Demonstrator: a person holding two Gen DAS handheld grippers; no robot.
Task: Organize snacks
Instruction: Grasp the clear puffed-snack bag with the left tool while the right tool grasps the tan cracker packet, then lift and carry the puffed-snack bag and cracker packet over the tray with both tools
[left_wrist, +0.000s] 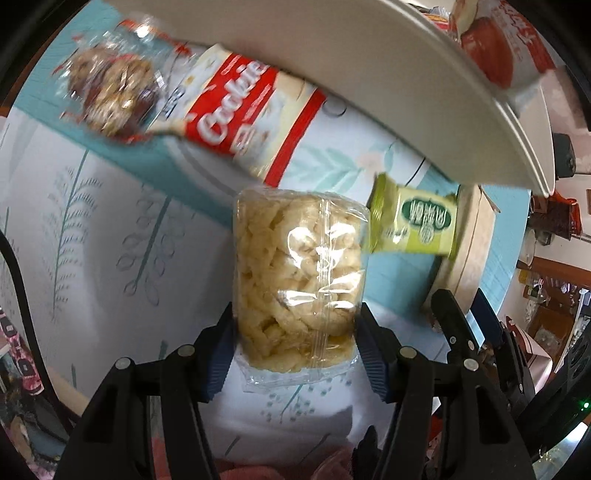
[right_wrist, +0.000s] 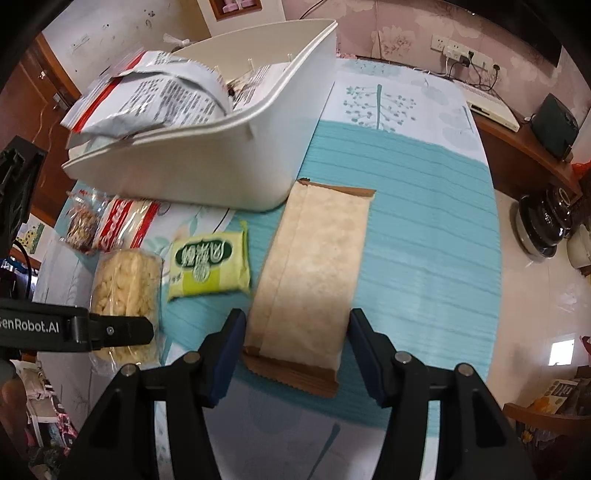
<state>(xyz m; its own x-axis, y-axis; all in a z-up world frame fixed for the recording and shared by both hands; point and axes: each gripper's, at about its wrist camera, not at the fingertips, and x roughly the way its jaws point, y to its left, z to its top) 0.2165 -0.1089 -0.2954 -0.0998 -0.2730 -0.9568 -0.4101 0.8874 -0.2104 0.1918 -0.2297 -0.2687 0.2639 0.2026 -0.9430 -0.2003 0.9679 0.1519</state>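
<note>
A clear pack of pale puffed snack (left_wrist: 299, 266) lies on the tablecloth, and my left gripper (left_wrist: 295, 343) is shut on its near end, blue pads pressing both sides. In the right wrist view the same pack (right_wrist: 125, 280) sits at the left with a left-gripper finger (right_wrist: 122, 329) across it. My right gripper (right_wrist: 295, 343) is shut on the near end of a long tan packet (right_wrist: 310, 273) lying flat. Between the two packs lies a green packet (right_wrist: 208, 264). The white bin (right_wrist: 207, 158) stands behind, with printed bags (right_wrist: 155, 92) inside.
A red-and-white cookie packet (left_wrist: 240, 110) and a clear pack of dark nutty pieces (left_wrist: 110, 96) lie by the bin's wall (left_wrist: 369, 74). The turquoise and white tablecloth (right_wrist: 424, 221) stretches right of the tan packet. A wooden shelf with a dark appliance (right_wrist: 546, 225) stands beyond the table's right edge.
</note>
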